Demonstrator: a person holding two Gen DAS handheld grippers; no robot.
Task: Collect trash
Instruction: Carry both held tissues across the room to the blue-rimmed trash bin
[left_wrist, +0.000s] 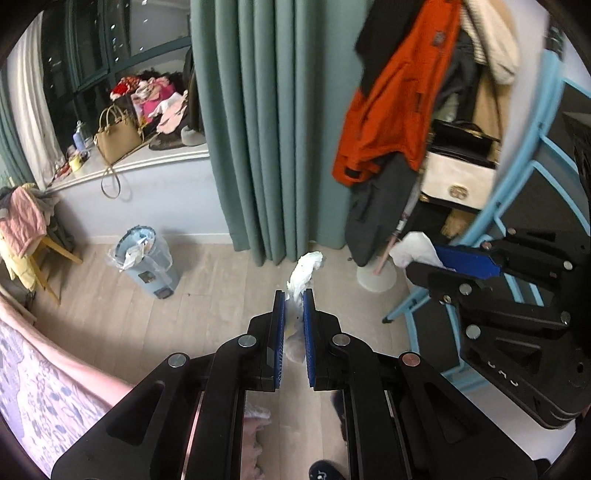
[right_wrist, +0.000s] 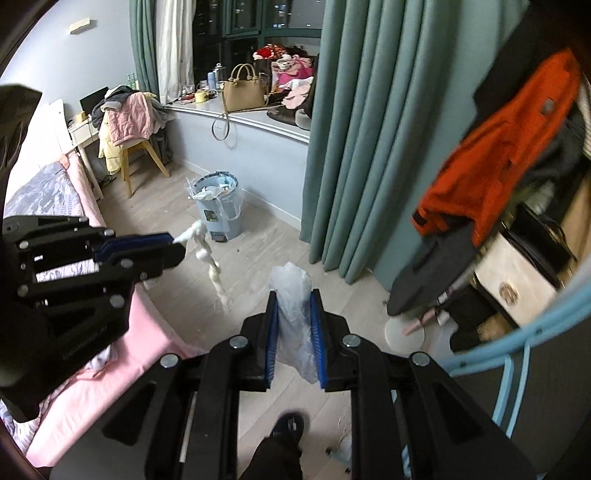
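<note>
Over by the window wall, on the left, a blue trash bin is seen on the wooden floor, already partly filled with white scraps. It stands well apart from both grippers. Next, a twisted white tissue is pinched between the pressed-together fingers of the left gripper. Further right, a crumpled clear plastic bag is squeezed between the fingers of the right gripper. Both pieces are picked up, so that part looks done. The carrying and dropping into the bin is still left. A few small bits are seen on the floor near a dark slipper.
</note>
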